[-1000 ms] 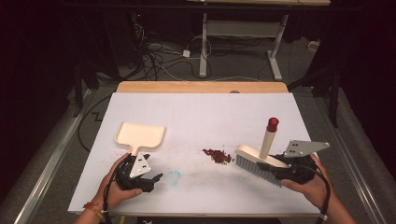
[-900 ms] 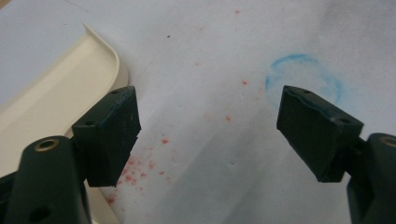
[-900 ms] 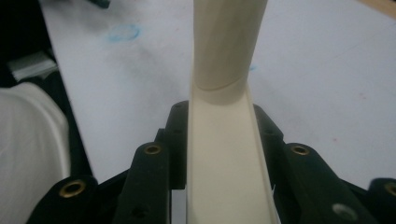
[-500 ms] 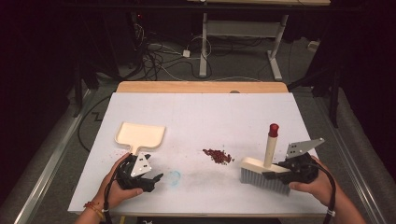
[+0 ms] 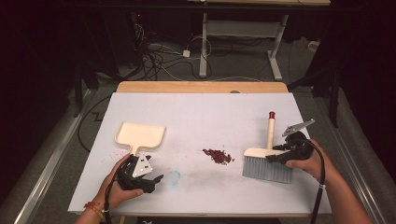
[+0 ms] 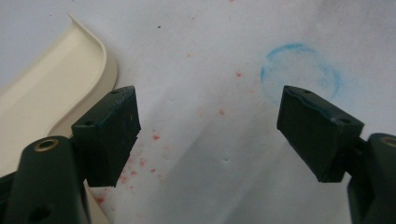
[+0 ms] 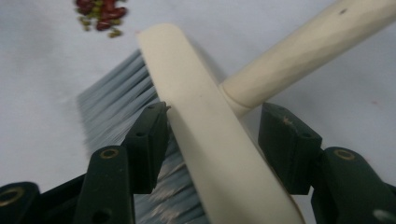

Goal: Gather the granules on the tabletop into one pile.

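We see a white foam-board table top with a pale wooden strip along its far edge. On its left side lies a cream plastic dustpan, mouth facing away from us, its handle pointing back toward the left gripper. That gripper rests just beside the handle with its jaws wide apart and nothing between them, above a faint blue ring mark. On the right lies a cream-backed hand brush with grey bristles and a red-tipped handle, flat on the board. The right gripper straddles the brush's back; its jaws have just been opening and now stand apart on either side, no longer clamping it. Between dustpan and brush, near the bristles, sits a small heap of dark red beans
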`<control>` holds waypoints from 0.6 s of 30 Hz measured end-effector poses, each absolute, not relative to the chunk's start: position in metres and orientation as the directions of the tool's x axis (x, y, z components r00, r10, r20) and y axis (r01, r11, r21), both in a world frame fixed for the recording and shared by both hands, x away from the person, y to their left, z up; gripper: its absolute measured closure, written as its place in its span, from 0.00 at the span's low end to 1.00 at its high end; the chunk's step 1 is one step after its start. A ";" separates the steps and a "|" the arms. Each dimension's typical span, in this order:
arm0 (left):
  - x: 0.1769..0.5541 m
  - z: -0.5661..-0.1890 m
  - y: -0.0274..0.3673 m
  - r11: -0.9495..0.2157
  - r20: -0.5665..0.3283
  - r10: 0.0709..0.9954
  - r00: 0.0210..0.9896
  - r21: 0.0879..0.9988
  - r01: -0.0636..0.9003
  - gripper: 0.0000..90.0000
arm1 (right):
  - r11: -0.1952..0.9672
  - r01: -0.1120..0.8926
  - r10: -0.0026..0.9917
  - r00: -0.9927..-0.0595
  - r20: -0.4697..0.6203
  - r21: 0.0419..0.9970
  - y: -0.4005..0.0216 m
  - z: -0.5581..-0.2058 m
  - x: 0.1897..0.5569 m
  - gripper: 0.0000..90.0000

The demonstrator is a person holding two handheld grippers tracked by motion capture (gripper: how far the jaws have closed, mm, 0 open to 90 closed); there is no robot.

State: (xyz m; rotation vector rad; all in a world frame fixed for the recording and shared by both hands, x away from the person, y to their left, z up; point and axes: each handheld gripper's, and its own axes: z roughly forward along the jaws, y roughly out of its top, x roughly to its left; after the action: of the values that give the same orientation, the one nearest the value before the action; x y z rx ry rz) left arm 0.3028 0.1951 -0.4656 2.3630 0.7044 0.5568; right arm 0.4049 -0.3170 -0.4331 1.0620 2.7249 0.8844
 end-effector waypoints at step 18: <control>0.303 -0.467 0.191 -0.693 0.221 0.585 0.781 0.635 0.340 0.23 | 0.511 0.627 0.819 -0.562 -0.113 0.588 -0.306 -0.450 0.434 0.82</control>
State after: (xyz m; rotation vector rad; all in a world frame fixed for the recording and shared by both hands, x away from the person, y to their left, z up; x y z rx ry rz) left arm 0.3028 0.1914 -0.4671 2.3858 0.6862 0.5532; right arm 0.4339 -0.3060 -0.4499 1.1974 2.3797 0.7017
